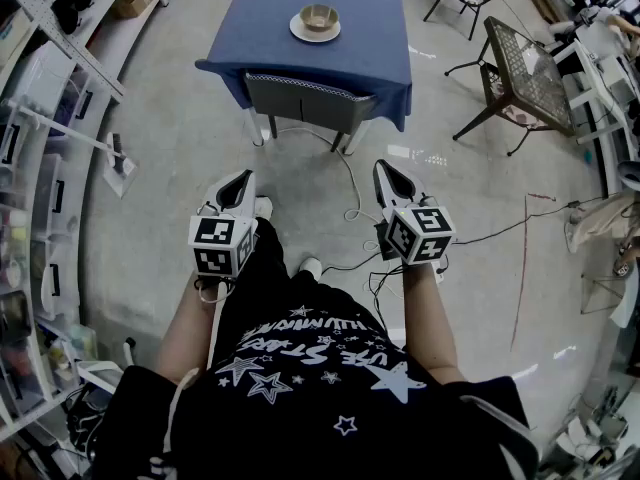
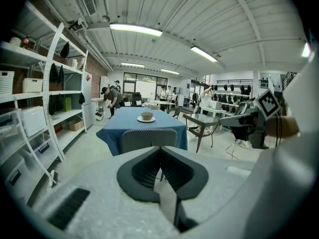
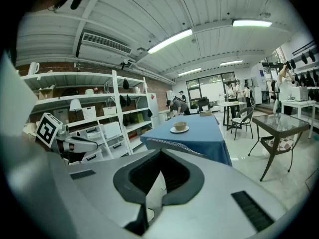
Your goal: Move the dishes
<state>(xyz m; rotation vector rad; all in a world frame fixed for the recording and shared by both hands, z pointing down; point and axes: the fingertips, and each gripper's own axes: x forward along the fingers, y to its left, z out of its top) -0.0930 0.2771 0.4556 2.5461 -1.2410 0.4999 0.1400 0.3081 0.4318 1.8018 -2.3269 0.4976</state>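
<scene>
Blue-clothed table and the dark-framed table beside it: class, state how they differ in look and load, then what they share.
The blue-clothed table is draped in cloth; the dark-framed table shows bare legs and a see-through top. The blue-clothed table carries a plate with a bowl on it; nothing shows on the dark-framed table's top. The blue-clothed table looks longer. Both are rectangular and stand on the pale floor.

Looked like an open-plan lab or workshop, lined with white storage shelving (image 2: 35, 118), lit by ceiling strip lights (image 2: 135, 30), strewn with floor cables (image 1: 352, 183).
</scene>
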